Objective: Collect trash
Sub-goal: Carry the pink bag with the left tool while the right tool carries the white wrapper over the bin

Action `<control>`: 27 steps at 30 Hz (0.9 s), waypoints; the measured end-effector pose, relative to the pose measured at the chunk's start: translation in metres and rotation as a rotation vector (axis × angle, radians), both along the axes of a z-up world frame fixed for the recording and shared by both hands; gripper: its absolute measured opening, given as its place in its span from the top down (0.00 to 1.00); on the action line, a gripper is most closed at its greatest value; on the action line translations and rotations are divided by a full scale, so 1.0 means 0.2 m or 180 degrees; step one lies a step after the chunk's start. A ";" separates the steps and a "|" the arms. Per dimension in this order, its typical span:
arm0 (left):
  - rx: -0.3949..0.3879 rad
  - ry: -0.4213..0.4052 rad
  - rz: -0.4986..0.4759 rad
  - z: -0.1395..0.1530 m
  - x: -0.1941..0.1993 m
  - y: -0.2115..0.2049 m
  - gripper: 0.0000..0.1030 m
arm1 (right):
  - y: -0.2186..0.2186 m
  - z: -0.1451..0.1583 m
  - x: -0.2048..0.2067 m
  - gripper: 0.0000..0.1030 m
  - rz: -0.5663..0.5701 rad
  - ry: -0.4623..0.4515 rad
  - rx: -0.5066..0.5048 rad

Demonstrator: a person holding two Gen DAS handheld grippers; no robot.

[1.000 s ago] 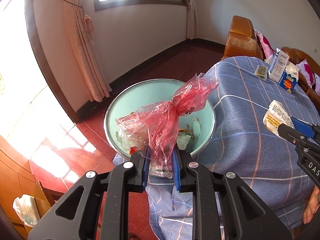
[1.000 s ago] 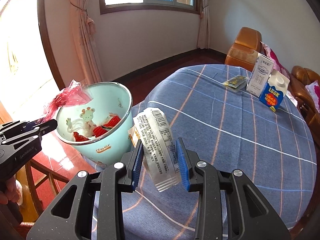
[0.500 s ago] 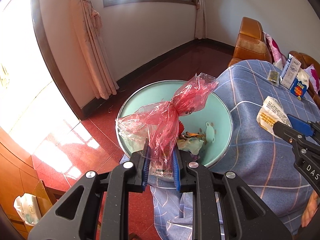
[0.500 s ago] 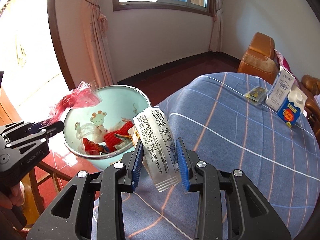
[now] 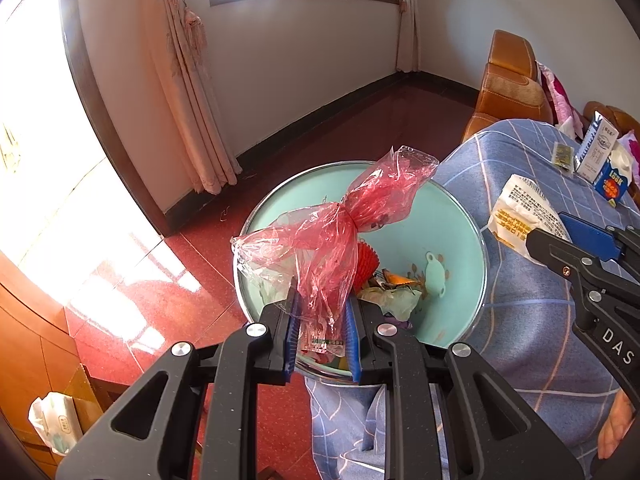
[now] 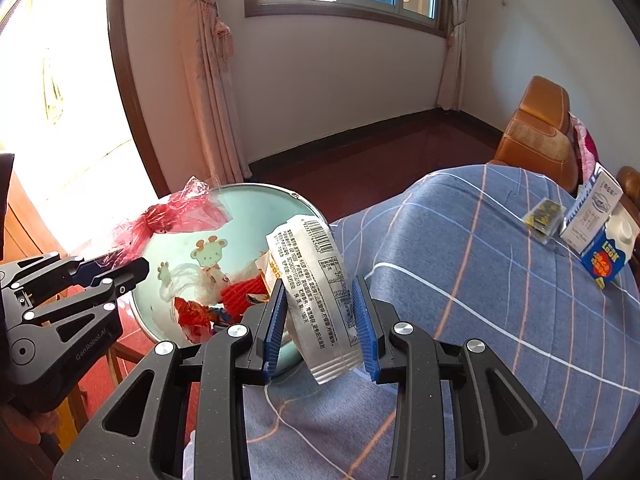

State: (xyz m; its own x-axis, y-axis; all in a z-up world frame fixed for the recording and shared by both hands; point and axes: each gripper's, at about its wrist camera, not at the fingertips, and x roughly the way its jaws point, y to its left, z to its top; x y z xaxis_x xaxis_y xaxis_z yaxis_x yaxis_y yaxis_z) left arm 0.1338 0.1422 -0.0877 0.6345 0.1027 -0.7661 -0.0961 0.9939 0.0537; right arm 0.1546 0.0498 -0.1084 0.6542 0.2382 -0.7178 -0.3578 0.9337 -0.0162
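Left tool [image 5: 320, 336]: clenched on the lower end of a crumpled red plastic bag [image 5: 336, 240], which stands up from the pads with its long axis rising away from the tool and tilting right. It hangs directly over the open mouth of the mint-green bin [image 5: 452, 216], just inside the near rim; trash already lies in the bottom.

Right tool [image 6: 320, 324]: clenched on a white printed wrapper [image 6: 316, 284], long axis upright, barcode end uppermost. The bin [image 6: 256, 192] lies to its left and slightly ahead, beside the edge of the blue checked bench [image 6: 500, 300].

Judgement: the left tool is nearer to release; a straight drop should land inside. The right needs a short leftward carry over the rim first
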 end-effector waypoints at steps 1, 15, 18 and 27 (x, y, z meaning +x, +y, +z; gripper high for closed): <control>0.0001 0.0008 0.0004 0.00 0.01 0.00 0.81 | 0.01 0.00 0.01 0.67 0.0008 0.0007 -0.0002; 0.0020 0.0166 0.0015 -0.09 0.14 0.02 0.81 | 0.09 -0.07 0.15 0.67 0.0063 0.0118 -0.0030; 0.0036 0.0212 0.0005 -0.11 0.17 0.01 0.81 | 0.11 -0.09 0.18 0.67 0.0072 0.0149 -0.0040; 0.0069 0.0395 -0.0007 -0.20 0.27 0.00 0.80 | 0.11 -0.13 0.25 0.67 0.0046 0.0240 -0.0038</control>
State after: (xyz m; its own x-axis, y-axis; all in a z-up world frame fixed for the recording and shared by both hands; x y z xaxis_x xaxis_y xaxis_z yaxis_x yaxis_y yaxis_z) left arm 0.1883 0.1424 -0.1269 0.5351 0.1188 -0.8364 -0.0852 0.9926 0.0865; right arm 0.2046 0.0710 -0.1341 0.5947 0.2384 -0.7678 -0.3718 0.9283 0.0003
